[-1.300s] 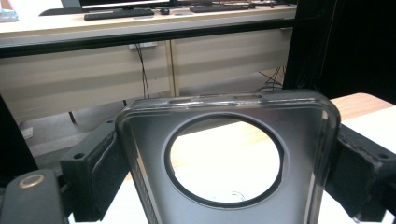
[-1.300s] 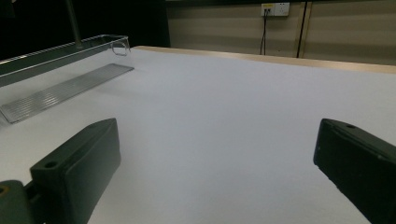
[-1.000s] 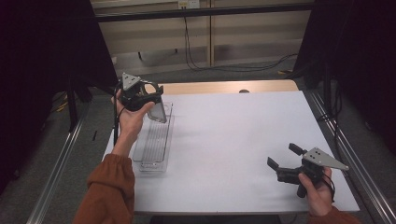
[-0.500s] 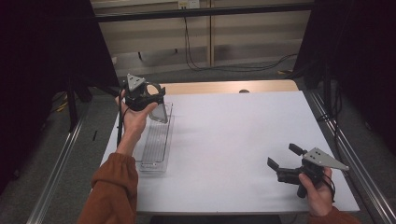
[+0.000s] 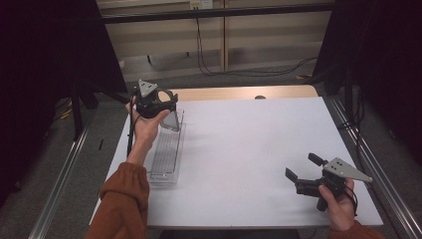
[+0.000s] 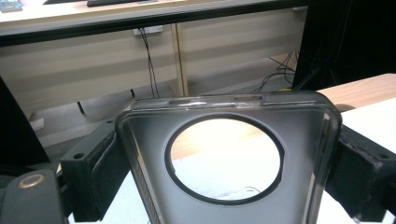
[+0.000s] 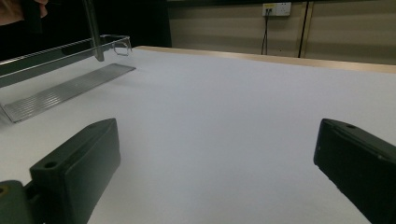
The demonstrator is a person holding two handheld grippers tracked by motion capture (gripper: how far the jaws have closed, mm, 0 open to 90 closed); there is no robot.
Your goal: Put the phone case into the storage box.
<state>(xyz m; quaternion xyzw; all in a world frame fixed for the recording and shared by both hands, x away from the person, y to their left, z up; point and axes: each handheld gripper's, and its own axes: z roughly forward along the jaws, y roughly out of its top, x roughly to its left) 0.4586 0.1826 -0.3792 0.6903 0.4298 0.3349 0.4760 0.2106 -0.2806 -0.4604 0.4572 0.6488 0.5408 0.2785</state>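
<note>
Left gripper [image 5: 158, 105] sits upper left of the high view, raised over the far end of a clear tray [image 5: 166, 154], jaws clamped on a clear phone case [image 5: 171, 119]. In the left gripper view the case [image 6: 224, 154] spans both jaws, edges pressed against the pads, round camera cutout centre frame, tabletop visible through it. The tray lies along the left edge of the white tabletop [image 5: 249, 149], long axis running away from the person. Right gripper [image 5: 302, 173] is lower right of the high view, held just above the tabletop, jaws wide apart with nothing between them. In the right gripper view the jaws flank bare tabletop [image 7: 224, 121], with the tray [image 7: 65, 70] at upper left, well apart from this gripper.
</note>
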